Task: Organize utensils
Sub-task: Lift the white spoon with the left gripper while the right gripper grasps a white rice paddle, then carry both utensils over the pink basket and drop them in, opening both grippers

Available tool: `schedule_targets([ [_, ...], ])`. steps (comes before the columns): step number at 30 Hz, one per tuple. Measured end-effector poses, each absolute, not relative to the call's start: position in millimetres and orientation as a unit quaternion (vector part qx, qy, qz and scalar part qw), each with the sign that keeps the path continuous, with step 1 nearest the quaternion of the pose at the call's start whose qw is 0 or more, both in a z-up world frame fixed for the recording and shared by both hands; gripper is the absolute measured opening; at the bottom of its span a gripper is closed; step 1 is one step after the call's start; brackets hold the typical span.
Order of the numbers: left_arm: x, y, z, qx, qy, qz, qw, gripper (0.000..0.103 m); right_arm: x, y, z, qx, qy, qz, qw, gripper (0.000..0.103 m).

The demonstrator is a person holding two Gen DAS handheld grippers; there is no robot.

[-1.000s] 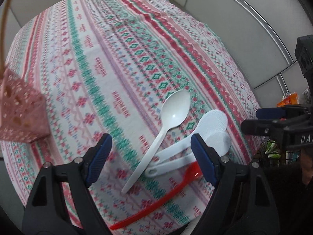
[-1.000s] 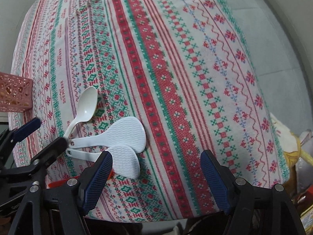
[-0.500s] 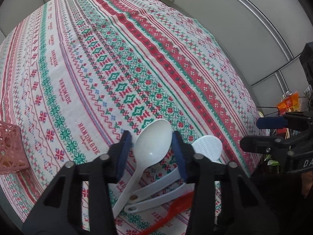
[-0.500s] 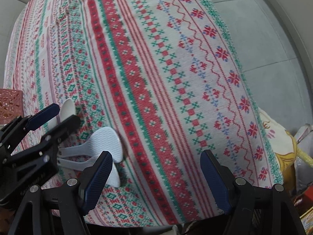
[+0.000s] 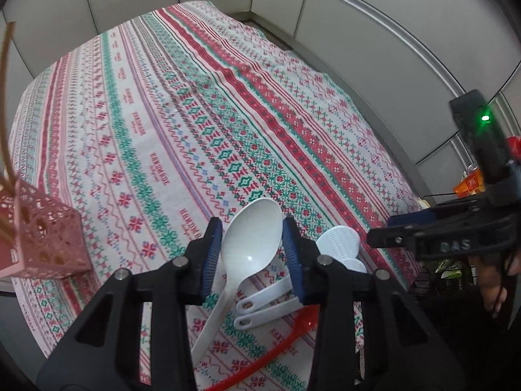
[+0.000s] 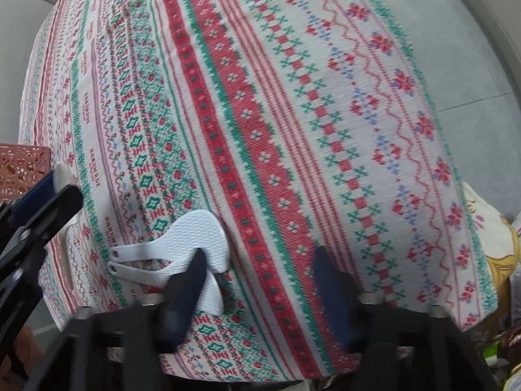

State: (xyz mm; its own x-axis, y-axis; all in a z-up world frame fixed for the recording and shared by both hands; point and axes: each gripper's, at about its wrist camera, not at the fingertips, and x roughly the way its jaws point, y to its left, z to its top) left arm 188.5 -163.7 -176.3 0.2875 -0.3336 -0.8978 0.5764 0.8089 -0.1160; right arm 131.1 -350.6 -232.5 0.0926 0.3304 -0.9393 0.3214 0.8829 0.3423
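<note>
- Left tool (image 5: 252,254): blue pads clamped on the bowl of the large white plastic spoon (image 5: 250,244); the spoon's handle angles down over the patterned red-green cloth on the counter (image 5: 182,104).
- Right tool (image 6: 257,277): jaws closing, nothing gripped; its left pad overlaps the 2 white plastic rice paddles (image 6: 195,244) lying on the cloth.
- Red plastic utensil (image 5: 276,348) beside the paddles.
- Pink perforated basket (image 5: 45,241) at the counter's left edge.

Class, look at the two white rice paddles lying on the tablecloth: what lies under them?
Under the two rice paddles lies the patterned tablecloth, and a red utensil runs beneath their handles. Its working end is hidden behind the left tongs.
</note>
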Motion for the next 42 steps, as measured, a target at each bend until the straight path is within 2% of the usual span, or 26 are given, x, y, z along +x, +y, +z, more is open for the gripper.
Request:
schedule_targets([
  [3, 184.3, -152.9, -168.7, 0.105, 0.518, -0.290, 0.798, 0.040, 134.8, -345.6, -238.4, 0.258, 0.675, 0.020, 0.691, 0.036],
  [10, 181.4, -134.4, -166.3, 0.097, 0.514, -0.288, 0.802, 0.040, 146.7, -338.0, -252.3, 0.275, 0.675, 0.026, 0.684, 0.022],
  [14, 182.0, -122.4, -164.5, 0.092, 0.512, -0.281, 0.806, 0.040, 153.7, -332.7, -254.7, 0.282, 0.670, 0.038, 0.686, 0.010],
  [18, 183.5, -110.2, -158.9, 0.083, 0.503, -0.274, 0.815, 0.040, 162.4, -328.2, -250.4, 0.290, 0.649, 0.044, 0.701, 0.006],
  [30, 183.7, -65.7, -124.4, 0.035, 0.449, -0.274, 0.850, 0.040, 179.6, -310.2, -189.1, 0.246, 0.566, 0.034, 0.786, 0.002],
  [42, 178.7, 7.8, -65.4, -0.116, 0.339, -0.306, 0.882, 0.040, 167.4, -255.9, -102.8, 0.173, 0.478, 0.086, 0.857, 0.002],
])
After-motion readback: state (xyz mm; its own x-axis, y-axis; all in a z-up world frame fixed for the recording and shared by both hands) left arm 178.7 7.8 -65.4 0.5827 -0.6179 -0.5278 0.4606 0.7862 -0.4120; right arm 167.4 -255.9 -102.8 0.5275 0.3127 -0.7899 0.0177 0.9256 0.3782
